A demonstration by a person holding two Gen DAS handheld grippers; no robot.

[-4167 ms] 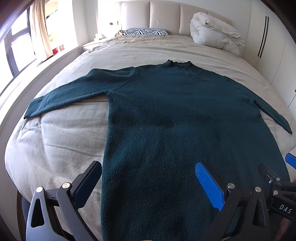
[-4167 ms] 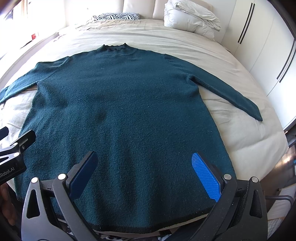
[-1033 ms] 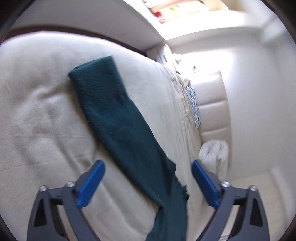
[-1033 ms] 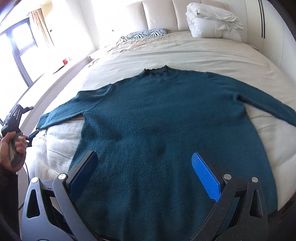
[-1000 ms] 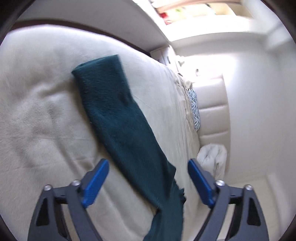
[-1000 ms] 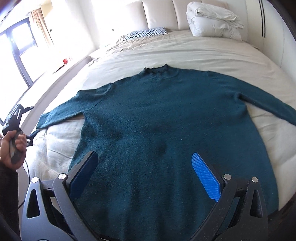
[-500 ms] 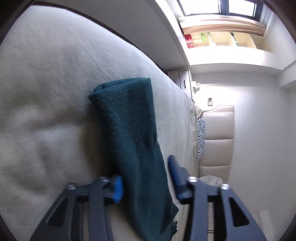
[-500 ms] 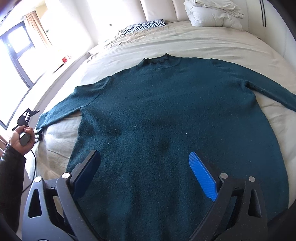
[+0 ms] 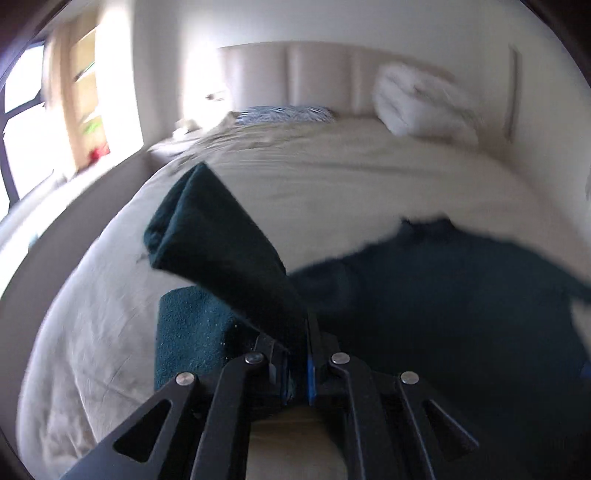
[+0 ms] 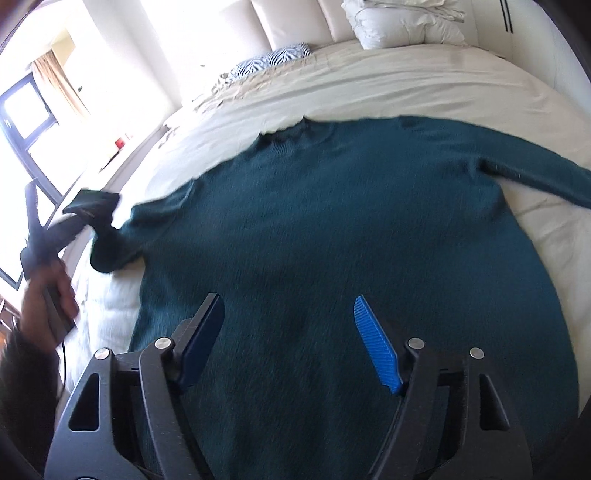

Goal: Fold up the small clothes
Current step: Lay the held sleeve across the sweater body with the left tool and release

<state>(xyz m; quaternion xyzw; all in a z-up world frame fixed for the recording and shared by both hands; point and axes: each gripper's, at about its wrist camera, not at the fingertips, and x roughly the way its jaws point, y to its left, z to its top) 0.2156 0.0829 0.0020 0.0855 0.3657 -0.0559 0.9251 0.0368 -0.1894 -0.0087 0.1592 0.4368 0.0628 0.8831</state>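
A dark teal sweater (image 10: 332,229) lies flat on the bed, neck toward the headboard. My left gripper (image 9: 297,365) is shut on the sweater's left sleeve (image 9: 221,243) and holds it lifted off the bed, with the cuff end sticking up past the jaws. In the right wrist view the left gripper (image 10: 83,214) shows at the far left with the raised sleeve (image 10: 110,243). My right gripper (image 10: 288,343) is open and empty above the sweater's lower body. The right sleeve (image 10: 535,173) lies stretched out flat.
The beige bed (image 10: 424,85) carries a white folded duvet (image 10: 402,26) and a zebra-print pillow (image 10: 273,59) by the headboard. A window and ledge (image 10: 33,110) run along the bed's left side. A white wardrobe stands at the right.
My left gripper has closed on the left sleeve and lifted it off the bed, swinging to face the headboard. My right gripper has stayed open over the sweater and moved slightly forward.
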